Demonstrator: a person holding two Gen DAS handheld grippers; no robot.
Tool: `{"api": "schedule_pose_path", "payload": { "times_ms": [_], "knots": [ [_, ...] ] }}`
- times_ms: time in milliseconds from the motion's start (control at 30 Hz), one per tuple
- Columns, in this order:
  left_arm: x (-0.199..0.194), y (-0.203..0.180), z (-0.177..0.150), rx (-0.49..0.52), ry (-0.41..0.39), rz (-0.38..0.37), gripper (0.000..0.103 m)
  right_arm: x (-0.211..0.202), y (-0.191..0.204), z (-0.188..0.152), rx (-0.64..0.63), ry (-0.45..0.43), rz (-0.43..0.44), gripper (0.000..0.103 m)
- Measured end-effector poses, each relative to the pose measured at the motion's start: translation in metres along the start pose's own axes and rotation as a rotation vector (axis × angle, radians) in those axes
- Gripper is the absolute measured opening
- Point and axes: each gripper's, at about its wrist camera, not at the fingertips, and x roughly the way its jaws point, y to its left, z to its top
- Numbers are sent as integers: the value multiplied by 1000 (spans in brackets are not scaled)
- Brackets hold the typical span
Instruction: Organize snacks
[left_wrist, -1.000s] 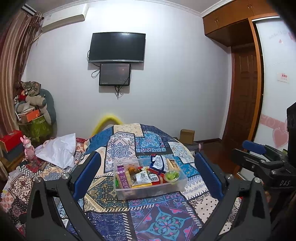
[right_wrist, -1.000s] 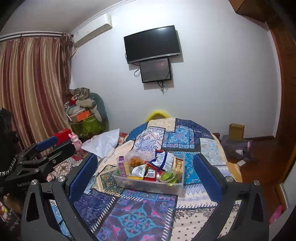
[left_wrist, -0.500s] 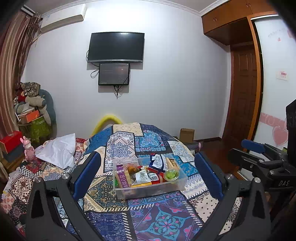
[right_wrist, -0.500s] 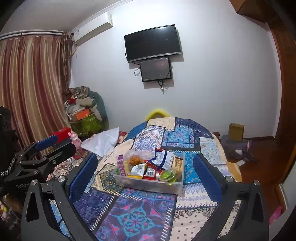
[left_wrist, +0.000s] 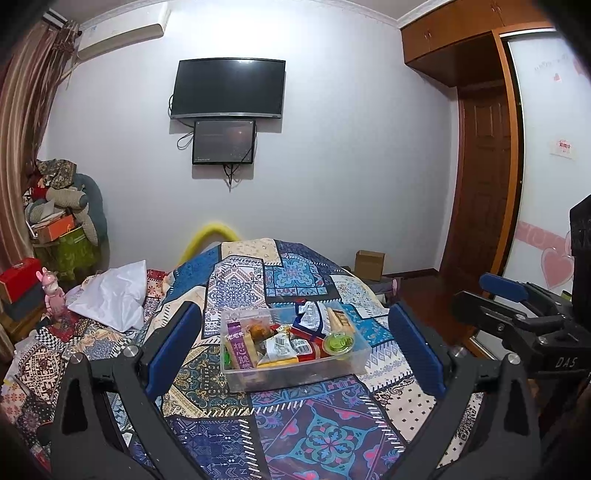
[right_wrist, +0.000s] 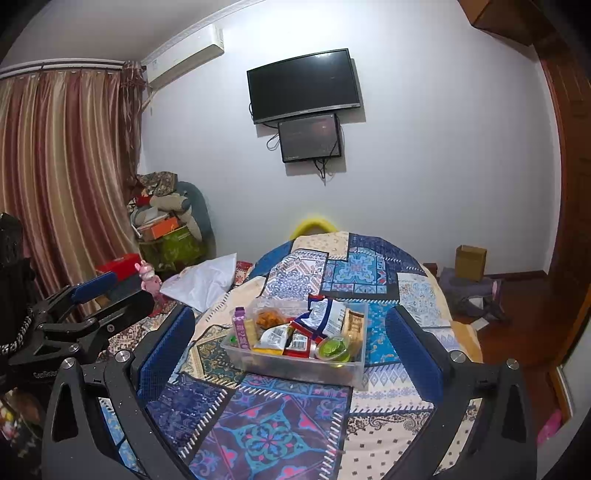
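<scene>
Snacks (left_wrist: 284, 341) all lie packed in the clear bin (left_wrist: 295, 373) on the patterned bed cover (left_wrist: 317, 435), w/ left tool (left_wrist: 293, 349) and right tool (right_wrist: 290, 341) both wide open, empty, held back facing it, prob. for an overview.

Patchwork cloth (left_wrist: 295, 424) showing blue, navy, cream, magenta-teal floral medallion at 6 o'clock. Clear bin (left_wrist: 295, 373) at centre showing purple packet (left_wrist: 238, 345), yellow bar (left_wrist: 277, 363), green-lidded cup (left_wrist: 338, 341), red wrappers (right_wrist: 299, 343), blue-white bag (right_wrist: 325, 317). Gripper pads (left_wrist: 173, 347) showing blue on black frames. Curtain (right_wrist: 62, 177) at 9 o'clock striping red-gold. Wall (left_wrist: 351, 166) reading pale lilac-white; screens (left_wrist: 229, 88) black. Door (left_wrist: 484, 177) at 3 o'clock glowing brown. Pillow (left_wrist: 114, 295) white; toy (left_wrist: 51, 291) pink.
</scene>
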Motion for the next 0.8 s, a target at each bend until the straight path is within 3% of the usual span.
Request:
{"api": "schedule_pose_path", "payload": {
  "times_ms": [800],
  "knots": [
    [-1,-1,-8,-2,-12,-6,102,5,-4,-5,-4,19,-21,103]
  ]
}}
